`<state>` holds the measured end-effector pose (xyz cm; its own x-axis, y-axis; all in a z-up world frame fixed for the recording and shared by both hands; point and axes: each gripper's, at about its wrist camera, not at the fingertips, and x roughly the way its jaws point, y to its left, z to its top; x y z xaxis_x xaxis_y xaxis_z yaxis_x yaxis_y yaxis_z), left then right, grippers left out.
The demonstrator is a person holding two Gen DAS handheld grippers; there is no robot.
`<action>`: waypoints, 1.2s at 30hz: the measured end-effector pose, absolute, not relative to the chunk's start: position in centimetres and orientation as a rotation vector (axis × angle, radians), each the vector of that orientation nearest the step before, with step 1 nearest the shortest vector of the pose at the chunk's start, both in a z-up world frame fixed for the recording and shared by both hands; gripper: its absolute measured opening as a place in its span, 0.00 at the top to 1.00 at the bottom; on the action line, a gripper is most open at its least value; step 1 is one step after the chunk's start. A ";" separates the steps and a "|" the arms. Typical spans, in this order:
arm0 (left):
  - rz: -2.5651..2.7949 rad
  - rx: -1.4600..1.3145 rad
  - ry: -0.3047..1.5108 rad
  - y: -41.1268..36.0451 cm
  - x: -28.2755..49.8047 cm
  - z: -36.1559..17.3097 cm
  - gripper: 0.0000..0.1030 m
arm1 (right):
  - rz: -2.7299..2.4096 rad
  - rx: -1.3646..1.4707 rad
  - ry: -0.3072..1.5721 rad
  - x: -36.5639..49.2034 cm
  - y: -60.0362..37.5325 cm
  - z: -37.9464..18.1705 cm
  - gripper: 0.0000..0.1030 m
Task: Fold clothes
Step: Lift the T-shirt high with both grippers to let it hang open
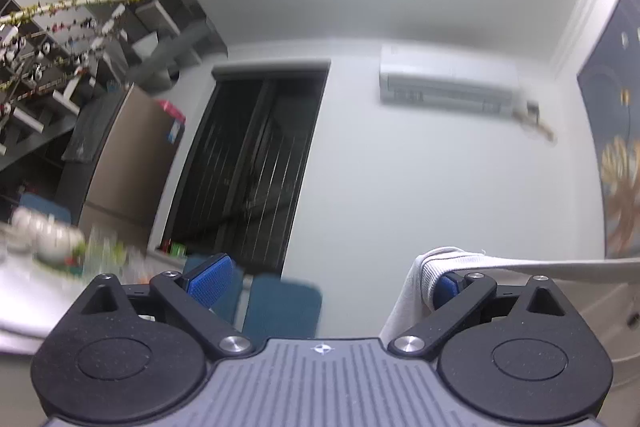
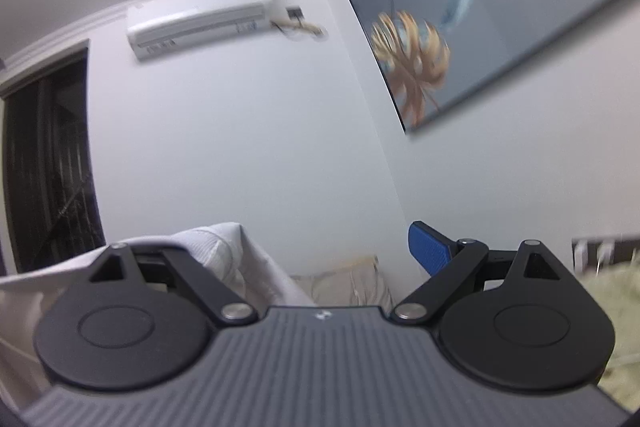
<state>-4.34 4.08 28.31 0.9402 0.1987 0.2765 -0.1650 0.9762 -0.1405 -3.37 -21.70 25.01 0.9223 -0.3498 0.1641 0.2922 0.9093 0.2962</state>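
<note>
White garment (image 1: 424, 279), draped over one finger of each wide-open tool (image 1: 324, 281) (image 2: 320, 251), neither clamping: we expect slippage, since nothing pinches it.

A pale surface (image 1: 24, 291) sits at the left edge; blurred white crockery (image 1: 44, 233) and small green items (image 1: 106, 247) rest on it.

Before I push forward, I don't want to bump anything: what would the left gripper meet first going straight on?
Nothing close: the left gripper points up into open air, toward the white wall; depth unclear.
</note>
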 end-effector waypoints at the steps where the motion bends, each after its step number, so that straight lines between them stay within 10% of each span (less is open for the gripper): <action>1: 0.180 -0.121 -0.309 4.3 -5.5 30.4 0.04 | -0.331 0.250 -0.247 -4.7 -21.6 26.8 0.10; 15: 0.129 -0.035 -0.313 4.1 -12.1 47.3 0.02 | -0.307 0.078 -0.311 -12.0 -22.3 37.8 0.10; 36: 0.107 -0.053 0.139 3.0 34.8 13.7 0.01 | -0.320 0.059 0.182 30.1 -27.5 10.1 0.10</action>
<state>34.83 3.00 13.71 0.9846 0.1032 -0.1412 -0.1105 0.9929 -0.0448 30.13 -27.46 10.13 0.9330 -0.3071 -0.1874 0.3178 0.9477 0.0293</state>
